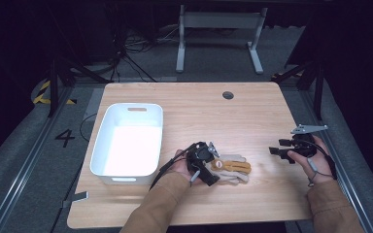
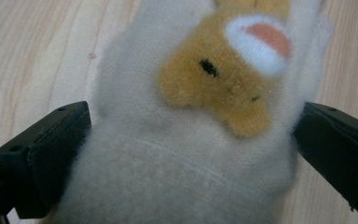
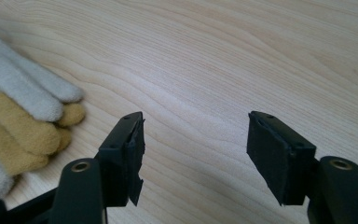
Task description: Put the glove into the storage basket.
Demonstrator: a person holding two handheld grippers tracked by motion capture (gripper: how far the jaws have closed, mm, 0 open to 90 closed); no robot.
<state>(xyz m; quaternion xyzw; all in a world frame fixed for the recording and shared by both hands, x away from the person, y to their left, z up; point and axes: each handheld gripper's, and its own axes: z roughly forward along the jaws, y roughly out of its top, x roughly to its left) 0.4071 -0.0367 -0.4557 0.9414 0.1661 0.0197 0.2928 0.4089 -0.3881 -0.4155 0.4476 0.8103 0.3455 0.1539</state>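
a: where's the thing you're working on?

b: the fuzzy gloves lie near the front edge of the table, a little right of the middle. your left gripper is on their cuff end, and the fingers point off to the right.

a: is the left gripper clamped on them yet?

b: in the left gripper view both black jaws sit against the flanks of the cream cuff, with the pile bulging between them. i'd call that grasping the gloves, though they rest on the wood for now.

a: how will they handle?

b: soft, light and floppy, by my reckoning. nothing fragile, and the fleece should grip well against the pads. held at the cuff, the finger ends will likely droop and swing, and since it looks like a stacked pair, the lower one could slide free. squeeze through both layers.

a: and your right gripper?

b: the right gripper is released, its jaws wide apart over bare wood, just right of the glove fingertips.

a: any container around?

b: a white bin stands left of the gloves, just beside your left hand. it holds nothing that i can see.
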